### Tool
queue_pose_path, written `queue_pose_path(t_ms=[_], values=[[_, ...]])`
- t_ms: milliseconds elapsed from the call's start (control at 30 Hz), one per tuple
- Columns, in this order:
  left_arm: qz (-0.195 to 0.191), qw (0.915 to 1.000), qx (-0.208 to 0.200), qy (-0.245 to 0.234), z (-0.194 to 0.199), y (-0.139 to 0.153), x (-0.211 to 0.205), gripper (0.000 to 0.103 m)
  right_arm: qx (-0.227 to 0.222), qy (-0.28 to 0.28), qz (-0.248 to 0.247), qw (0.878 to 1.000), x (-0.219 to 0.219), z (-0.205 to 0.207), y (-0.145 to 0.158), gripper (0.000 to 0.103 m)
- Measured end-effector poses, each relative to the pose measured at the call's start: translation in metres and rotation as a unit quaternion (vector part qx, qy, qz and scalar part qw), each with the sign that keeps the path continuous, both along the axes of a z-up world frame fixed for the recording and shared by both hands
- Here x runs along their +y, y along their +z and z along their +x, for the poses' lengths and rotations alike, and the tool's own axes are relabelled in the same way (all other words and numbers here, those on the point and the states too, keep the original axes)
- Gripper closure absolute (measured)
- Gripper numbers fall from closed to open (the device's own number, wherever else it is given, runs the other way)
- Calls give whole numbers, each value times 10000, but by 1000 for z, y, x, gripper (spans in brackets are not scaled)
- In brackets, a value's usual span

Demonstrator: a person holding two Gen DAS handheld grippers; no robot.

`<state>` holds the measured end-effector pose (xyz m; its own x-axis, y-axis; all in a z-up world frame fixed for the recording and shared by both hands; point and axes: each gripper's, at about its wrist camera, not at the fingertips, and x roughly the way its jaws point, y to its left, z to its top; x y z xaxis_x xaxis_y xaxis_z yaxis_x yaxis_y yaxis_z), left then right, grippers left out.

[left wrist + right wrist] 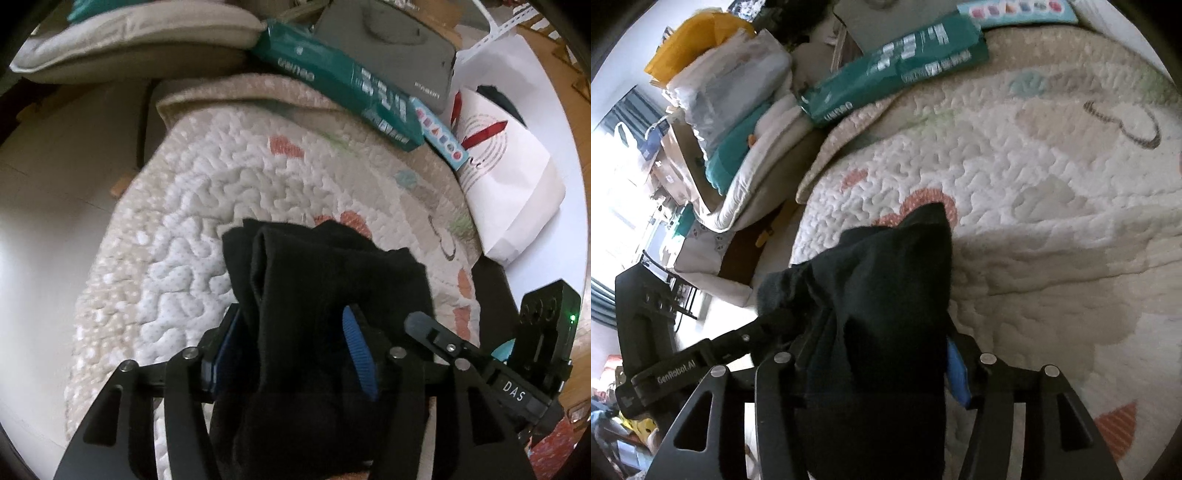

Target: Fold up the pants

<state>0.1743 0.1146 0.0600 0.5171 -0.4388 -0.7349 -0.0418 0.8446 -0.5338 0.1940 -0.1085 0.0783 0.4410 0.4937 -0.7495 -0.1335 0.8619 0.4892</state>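
Pants (pixel 317 317) bunched over both grippers' blue-padded fingers (pixel 360 354), fingertips hidden.

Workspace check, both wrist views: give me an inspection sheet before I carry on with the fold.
Surface: quilted mat with coloured patches, on a pale floor.
Job's things: black pants, bunched and held up off the mat by both grippers.
Clutter: teal package, grey box and a light blue box at the mat's far edge; white paper bag beside it.
Grippers: left gripper and right gripper each closed on the black fabric.
Cables: nothing seen.
Surroundings: stacked cushions and bedding, yellow item on top, cardboard boxes, bright window at the left of the right wrist view.
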Motion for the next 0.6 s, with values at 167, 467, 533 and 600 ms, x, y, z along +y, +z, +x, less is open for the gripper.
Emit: queue_pose_path(t_ms=[167,467,533,600], values=[[629,9969,-450,136,-39,38,11,47,-248,-51,-423,9988,-16,-41,33,40],[1508,9843,-831,391,-141,71,7,43,-245,8,-610,9978,-16,-140,48,39],[1511,9844,-769,471,-161,70,4,42,-211,24,-563,9982,-11,-160,44,39],[1561,9837,-710,542,-176,68,0,42,-225,48,-611,9979,-6,-177,40,39]])
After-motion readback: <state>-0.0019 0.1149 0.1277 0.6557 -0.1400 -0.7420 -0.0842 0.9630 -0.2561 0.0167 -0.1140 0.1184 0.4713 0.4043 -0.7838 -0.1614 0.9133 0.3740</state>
